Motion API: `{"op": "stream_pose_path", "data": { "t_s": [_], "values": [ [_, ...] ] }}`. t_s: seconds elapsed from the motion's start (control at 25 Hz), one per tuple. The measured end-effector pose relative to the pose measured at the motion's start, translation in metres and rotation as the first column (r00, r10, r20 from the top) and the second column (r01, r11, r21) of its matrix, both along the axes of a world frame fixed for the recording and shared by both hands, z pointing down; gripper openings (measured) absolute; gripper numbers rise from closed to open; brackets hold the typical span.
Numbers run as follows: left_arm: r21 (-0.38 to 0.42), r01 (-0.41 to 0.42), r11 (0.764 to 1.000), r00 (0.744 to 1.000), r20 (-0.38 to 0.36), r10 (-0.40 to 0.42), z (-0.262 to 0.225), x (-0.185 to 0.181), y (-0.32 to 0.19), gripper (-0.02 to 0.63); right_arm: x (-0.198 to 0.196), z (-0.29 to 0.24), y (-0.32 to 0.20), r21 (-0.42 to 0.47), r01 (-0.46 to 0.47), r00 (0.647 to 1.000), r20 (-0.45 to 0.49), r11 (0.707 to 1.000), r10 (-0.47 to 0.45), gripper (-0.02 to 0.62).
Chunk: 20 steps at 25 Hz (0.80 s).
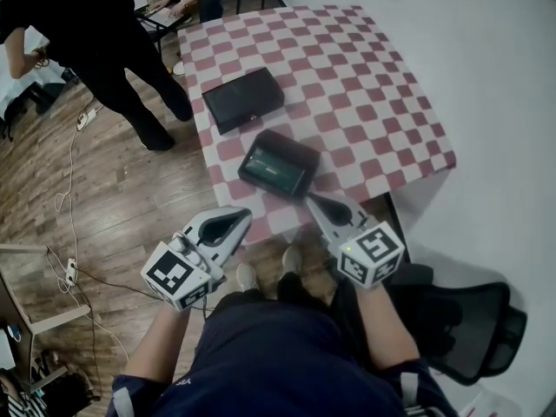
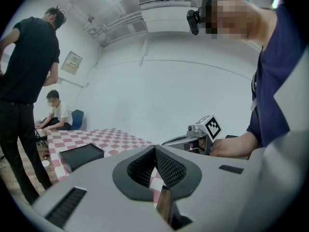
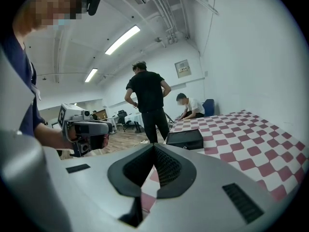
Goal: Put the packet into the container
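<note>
Container (image 1: pixel 295 148) — black, open, greenish inside.

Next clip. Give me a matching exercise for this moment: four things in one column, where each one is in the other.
Things:
1. left gripper
2. open container
3. flat black box
4. standing person in black

Places:
A. farther back on the checked table
B. on the wooden floor, left of the table
C. by the table's near left corner, jaws together
D. on the table, just ahead of the right gripper

Pairs: 1-C, 2-D, 3-A, 4-B
</note>
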<state>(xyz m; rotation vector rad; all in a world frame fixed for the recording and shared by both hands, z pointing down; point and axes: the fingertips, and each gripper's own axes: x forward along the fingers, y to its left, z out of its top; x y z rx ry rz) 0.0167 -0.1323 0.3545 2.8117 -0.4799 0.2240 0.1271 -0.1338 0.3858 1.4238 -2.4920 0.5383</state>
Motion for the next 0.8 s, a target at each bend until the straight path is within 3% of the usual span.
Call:
{"op": "stream_pose_path", "data": {
  "t_s": [0.8],
  "values": [
    [-0.027,0.021,0.999,1.000,0.008,-0.020,0.011,0.002,-0.004,0.025,0.004,0.015,-0.005,-0.046,0.019,1.000,-0.024,0.999,-0.020,0.017]
  ]
}}
